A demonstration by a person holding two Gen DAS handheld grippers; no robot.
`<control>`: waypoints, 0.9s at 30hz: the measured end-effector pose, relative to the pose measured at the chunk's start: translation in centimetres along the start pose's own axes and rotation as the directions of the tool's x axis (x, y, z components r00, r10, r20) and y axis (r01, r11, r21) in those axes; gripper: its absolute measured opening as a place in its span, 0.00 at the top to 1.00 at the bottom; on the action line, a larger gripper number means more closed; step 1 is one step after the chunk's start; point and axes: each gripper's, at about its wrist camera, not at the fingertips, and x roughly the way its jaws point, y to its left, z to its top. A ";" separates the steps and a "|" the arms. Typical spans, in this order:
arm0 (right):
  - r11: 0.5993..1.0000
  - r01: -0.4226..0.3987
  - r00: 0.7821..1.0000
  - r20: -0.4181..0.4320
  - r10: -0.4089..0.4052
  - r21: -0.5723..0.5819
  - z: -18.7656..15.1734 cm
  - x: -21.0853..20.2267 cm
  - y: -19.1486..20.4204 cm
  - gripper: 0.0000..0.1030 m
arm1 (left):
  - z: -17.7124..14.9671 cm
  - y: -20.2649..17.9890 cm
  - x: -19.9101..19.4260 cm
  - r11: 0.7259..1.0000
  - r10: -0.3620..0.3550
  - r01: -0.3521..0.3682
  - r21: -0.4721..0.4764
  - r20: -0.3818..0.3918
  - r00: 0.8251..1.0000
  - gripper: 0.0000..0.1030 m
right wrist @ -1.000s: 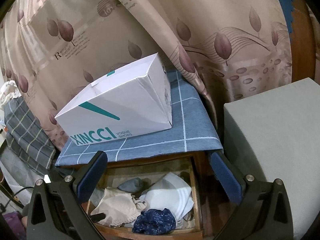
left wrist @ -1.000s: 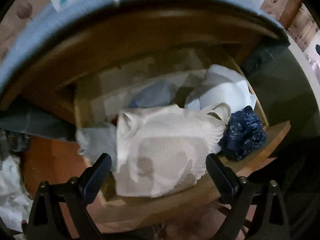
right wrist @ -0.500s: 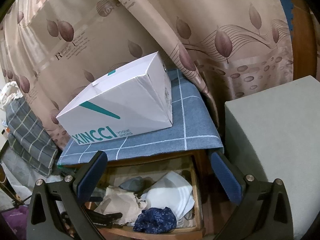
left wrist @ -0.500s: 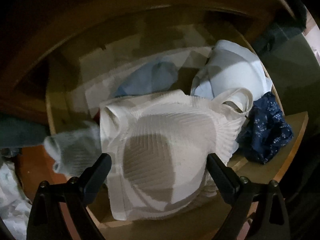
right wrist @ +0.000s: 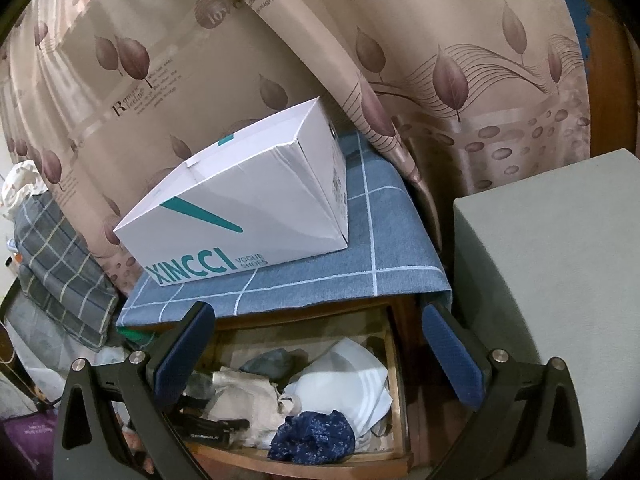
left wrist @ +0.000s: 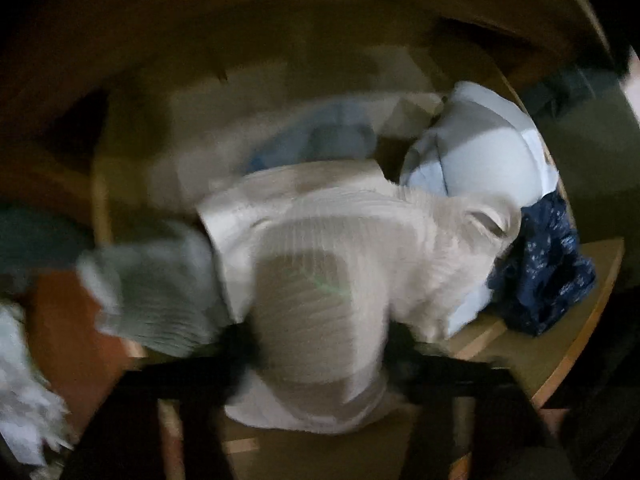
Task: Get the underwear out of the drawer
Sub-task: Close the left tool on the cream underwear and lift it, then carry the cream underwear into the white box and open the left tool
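Observation:
The wooden drawer (right wrist: 400, 384) stands open and holds several garments. A cream ribbed bra (left wrist: 320, 280) lies at the front middle; it also shows in the right wrist view (right wrist: 244, 396). My left gripper (left wrist: 320, 344) is down in the drawer, its fingers closing on both sides of the bra's cup; the frame is blurred. It also shows in the right wrist view (right wrist: 212, 424). A white garment (right wrist: 340, 384) and a dark blue floral one (right wrist: 312, 438) lie to the right. My right gripper (right wrist: 316, 364) is open and empty above the drawer.
A white XINCCI shoe box (right wrist: 240, 216) sits on the blue checked cloth (right wrist: 380, 248) over the cabinet top. A grey-green block (right wrist: 560, 300) stands to the right. A curtain (right wrist: 280, 40) hangs behind. A grey sock (left wrist: 160, 300) hangs over the drawer's left edge.
My left gripper has pushed down into the drawer and its fingers have drawn in against the cream bra. The right gripper has barely moved.

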 end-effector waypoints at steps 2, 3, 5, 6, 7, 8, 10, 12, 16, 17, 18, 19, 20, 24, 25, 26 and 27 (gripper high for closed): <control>1.000 -0.002 1.000 0.000 0.002 0.001 0.0 0.0 -0.1 0.00 | -0.6 -0.6 -1.1 1.000 0.000 0.000 0.000 0.039 0.999 0.65; 1.000 -0.002 1.000 0.002 0.002 0.002 -0.1 -0.1 -0.1 0.00 | -0.9 -0.8 -1.6 1.000 -0.002 0.002 0.000 0.058 0.998 0.65; 1.000 -0.003 1.000 0.001 0.003 0.007 -0.1 -0.1 -0.3 0.00 | -1.7 -0.9 -3.0 0.999 -0.025 0.028 -0.024 0.108 0.994 0.65; 1.000 -0.005 1.000 0.000 0.005 0.010 -0.1 0.0 -0.3 0.00 | -2.0 -0.8 -3.7 0.998 -0.042 0.049 -0.045 0.130 0.991 0.65; 1.000 -0.006 1.000 0.000 0.006 0.012 0.0 0.0 -0.5 0.00 | -2.4 -0.9 -4.7 0.997 -0.050 0.060 -0.056 0.161 0.986 0.65; 1.000 -0.006 1.000 -0.001 0.006 0.014 0.0 0.0 -0.5 0.00 | -2.4 -1.1 -5.4 0.996 -0.052 0.064 -0.057 0.182 0.982 0.65; 1.000 -0.007 1.000 -0.005 0.007 0.013 0.0 0.0 -0.5 0.00 | -2.9 -1.7 -7.1 0.994 -0.067 0.083 -0.064 0.223 0.972 0.65; 0.999 -0.034 0.998 -0.048 0.034 -0.009 -0.1 0.4 -0.2 0.00 | -3.8 -1.8 -9.0 0.989 -0.097 0.123 -0.084 0.265 0.959 0.65; 0.988 -0.090 0.983 -0.168 0.069 -0.122 -1.1 1.5 1.8 0.00 | -5.0 -2.2 -11.8 0.985 -0.117 0.152 -0.085 0.325 0.939 0.65; 0.982 -0.087 0.980 -0.192 0.054 -0.166 -1.5 1.8 2.5 0.00 | -5.5 -2.0 -12.4 0.983 -0.123 0.161 -0.089 0.333 0.935 0.65; 0.976 -0.095 0.975 -0.215 0.052 -0.195 -1.9 2.1 3.1 0.00 | -5.8 -1.8 -13.1 0.980 -0.131 0.173 -0.095 0.343 0.930 0.65; 0.970 -0.108 0.969 -0.241 0.053 -0.220 -2.2 2.4 3.6 0.00 | -5.7 -1.5 -13.7 0.978 -0.138 0.182 -0.098 0.352 0.926 0.65; 0.963 -0.117 0.962 -0.270 0.049 -0.242 -2.6 2.8 4.2 0.00 | -5.8 -1.2 -14.0 0.977 -0.143 0.190 -0.101 0.359 0.923 0.65; 0.950 -0.124 0.931 -0.364 0.012 -0.287 -4.1 4.6 5.6 0.00 | -6.0 -0.5 -15.9 0.970 -0.155 0.215 -0.113 0.392 0.907 0.65; 0.949 -0.122 0.925 -0.381 0.002 -0.292 -4.4 5.0 5.6 0.00 | -6.2 -0.2 -16.6 0.969 -0.156 0.220 -0.116 0.407 0.900 0.65; 0.945 -0.108 0.916 -0.400 -0.025 -0.307 -4.8 5.5 5.8 0.00 | -6.2 -0.7 -16.7 0.968 -0.154 0.221 -0.118 0.417 0.896 0.65; 0.941 -0.088 0.905 -0.420 -0.061 -0.326 -5.2 6.2 5.9 0.00 | -6.5 -0.6 -17.3 0.967 -0.154 0.225 -0.121 0.426 0.892 0.65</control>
